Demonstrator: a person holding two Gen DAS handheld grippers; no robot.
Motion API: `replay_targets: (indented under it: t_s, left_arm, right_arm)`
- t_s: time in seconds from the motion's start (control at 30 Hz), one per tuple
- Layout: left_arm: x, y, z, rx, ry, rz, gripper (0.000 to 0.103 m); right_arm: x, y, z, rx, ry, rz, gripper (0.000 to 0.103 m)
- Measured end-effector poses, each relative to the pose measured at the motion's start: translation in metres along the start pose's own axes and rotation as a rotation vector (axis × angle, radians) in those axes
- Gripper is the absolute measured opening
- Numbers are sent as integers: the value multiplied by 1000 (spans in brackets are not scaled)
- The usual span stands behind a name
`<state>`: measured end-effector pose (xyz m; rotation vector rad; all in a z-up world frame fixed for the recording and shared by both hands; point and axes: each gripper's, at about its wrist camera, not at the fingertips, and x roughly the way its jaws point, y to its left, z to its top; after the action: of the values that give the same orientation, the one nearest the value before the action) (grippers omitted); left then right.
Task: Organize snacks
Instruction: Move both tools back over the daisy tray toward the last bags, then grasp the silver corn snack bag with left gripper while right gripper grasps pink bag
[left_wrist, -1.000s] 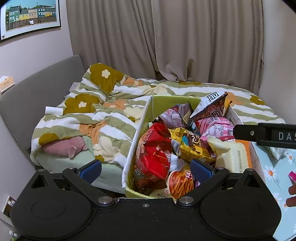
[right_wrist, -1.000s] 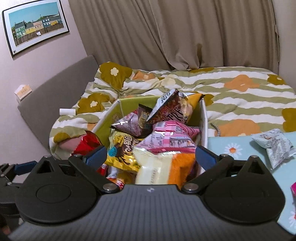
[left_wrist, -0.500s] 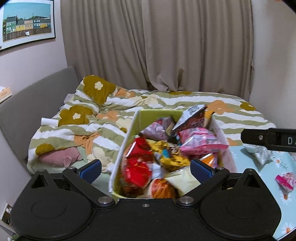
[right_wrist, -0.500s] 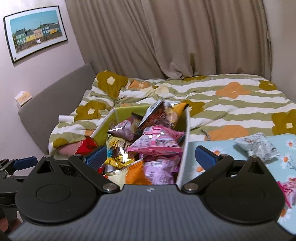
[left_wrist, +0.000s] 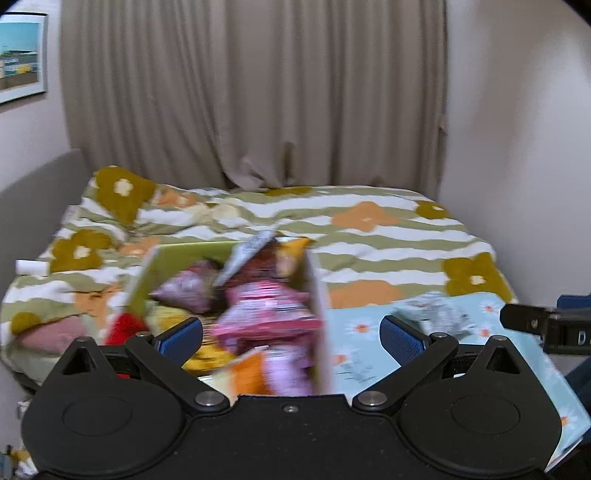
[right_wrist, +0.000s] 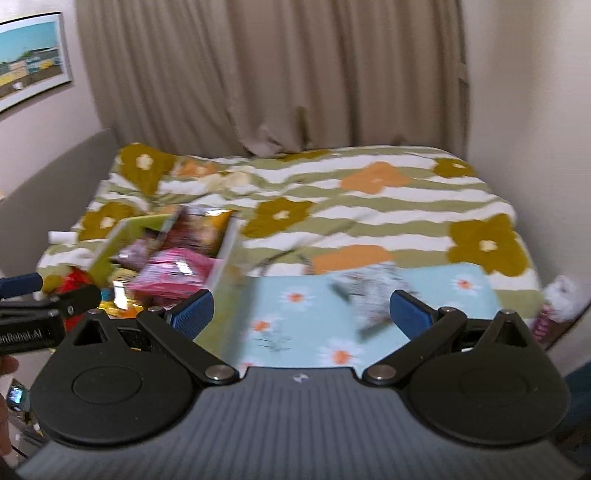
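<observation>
Both views motion-blurred. Left gripper (left_wrist: 291, 335) held with jaws spread wide, nothing between the blue pads (left_wrist: 180, 339), hovering over the near right corner of the snack box (left_wrist: 318, 302). Box packed with snack bags, pink bag (left_wrist: 266, 309) on top, red bag (left_wrist: 125, 326) at near left, standing at left end of the floral blue tablecloth (left_wrist: 364, 349). Right gripper (right_wrist: 301, 309) likewise gaping and empty, above the tablecloth (right_wrist: 295, 314), box (right_wrist: 221, 258) to its far left. 1 loose silver snack packet (right_wrist: 371, 291) lying on the cloth, near the right pad, well apart from box. Striped flowered bedspread (right_wrist: 369, 199) and beige curtain (right_wrist: 277, 74) beyond.
</observation>
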<state>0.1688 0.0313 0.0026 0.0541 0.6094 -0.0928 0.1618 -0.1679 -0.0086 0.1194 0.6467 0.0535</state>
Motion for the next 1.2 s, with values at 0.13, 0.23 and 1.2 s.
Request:
replay_targets:
  t_s: [0.13,0.23,1.2]
  left_arm:
    - [26,-38,8,17,32,-41,103]
    - [47,-61,12,19,64,-62,103]
    - [279,-196,26,-38,462,-105,103]
  right_arm:
    - [5,-41,-4,6,23,-47,103]
    - [14,-67,-9,26,55,-71,103]
    - [143,-151,-74,38,447,-30,103]
